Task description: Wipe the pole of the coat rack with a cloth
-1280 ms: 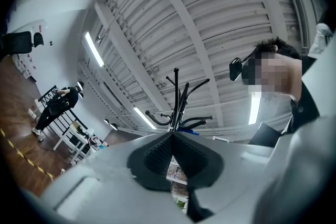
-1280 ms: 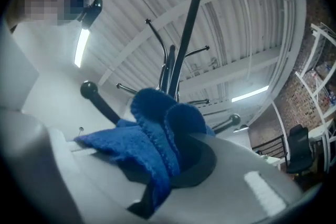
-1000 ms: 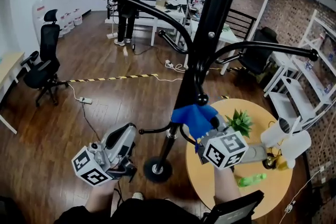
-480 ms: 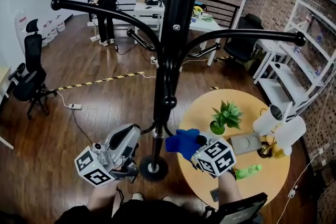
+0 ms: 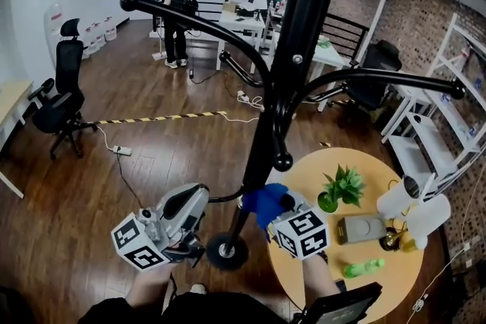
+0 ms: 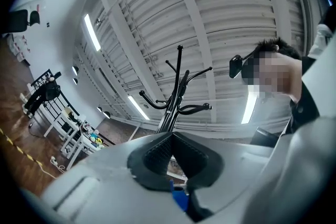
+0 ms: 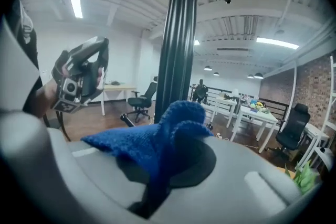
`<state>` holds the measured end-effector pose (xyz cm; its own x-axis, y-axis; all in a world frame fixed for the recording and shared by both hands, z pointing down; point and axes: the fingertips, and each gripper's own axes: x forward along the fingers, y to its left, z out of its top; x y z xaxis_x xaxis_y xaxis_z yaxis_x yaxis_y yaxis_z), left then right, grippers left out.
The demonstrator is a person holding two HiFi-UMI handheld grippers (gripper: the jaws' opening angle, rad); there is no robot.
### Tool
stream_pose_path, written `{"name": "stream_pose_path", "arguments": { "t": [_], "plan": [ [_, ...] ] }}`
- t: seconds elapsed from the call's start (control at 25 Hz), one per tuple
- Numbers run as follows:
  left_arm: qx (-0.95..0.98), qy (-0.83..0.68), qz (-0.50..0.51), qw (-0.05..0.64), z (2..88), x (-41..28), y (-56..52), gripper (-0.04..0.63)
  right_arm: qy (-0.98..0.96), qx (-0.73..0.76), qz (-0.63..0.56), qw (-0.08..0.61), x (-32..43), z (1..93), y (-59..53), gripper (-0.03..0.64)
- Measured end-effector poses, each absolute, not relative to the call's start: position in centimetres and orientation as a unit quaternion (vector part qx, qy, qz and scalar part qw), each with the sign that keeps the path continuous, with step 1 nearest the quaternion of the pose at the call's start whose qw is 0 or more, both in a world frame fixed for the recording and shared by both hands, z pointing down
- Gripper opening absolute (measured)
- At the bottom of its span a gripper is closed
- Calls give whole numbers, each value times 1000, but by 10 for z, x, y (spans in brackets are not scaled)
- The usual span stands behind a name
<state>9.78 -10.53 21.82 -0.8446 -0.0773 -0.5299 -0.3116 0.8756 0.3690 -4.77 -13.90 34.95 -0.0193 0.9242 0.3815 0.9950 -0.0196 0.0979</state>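
The black coat rack pole (image 5: 285, 87) rises from its round base (image 5: 228, 250) through the middle of the head view. My right gripper (image 5: 282, 210) is shut on a blue cloth (image 5: 263, 202), which lies against the pole's lower part, just right of it. In the right gripper view the cloth (image 7: 157, 139) bunches over the jaws with the pole (image 7: 178, 50) right behind it. My left gripper (image 5: 196, 201) hangs left of the base, apart from the pole. Its pads (image 6: 157, 152) meet with nothing between them, and the rack (image 6: 176, 92) shows beyond.
A round wooden table (image 5: 304, 163) stands right of the base with a potted plant (image 5: 343, 188), a green bottle (image 5: 363, 268) and a white lamp (image 5: 414, 205). Curved rack arms (image 5: 190, 11) spread out overhead. An office chair (image 5: 61, 99) is at the left, white shelves (image 5: 433, 140) at the right.
My right gripper has carried the blue cloth down the pole, from near the lower knob to just above the base. The left gripper has hardly moved.
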Motion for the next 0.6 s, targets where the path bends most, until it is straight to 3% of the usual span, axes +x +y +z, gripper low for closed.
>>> {"name": "stream_pose_path", "arguments": {
  "t": [0.4, 0.6],
  "plan": [
    [-95, 931, 209, 285, 202, 124, -99, 0, -721, -673, 126, -109, -61, 98, -146, 20],
    [-93, 930, 201, 292, 196, 130, -99, 0, -711, -644, 196, -203, -64, 0, -196, 20]
  ]
}}
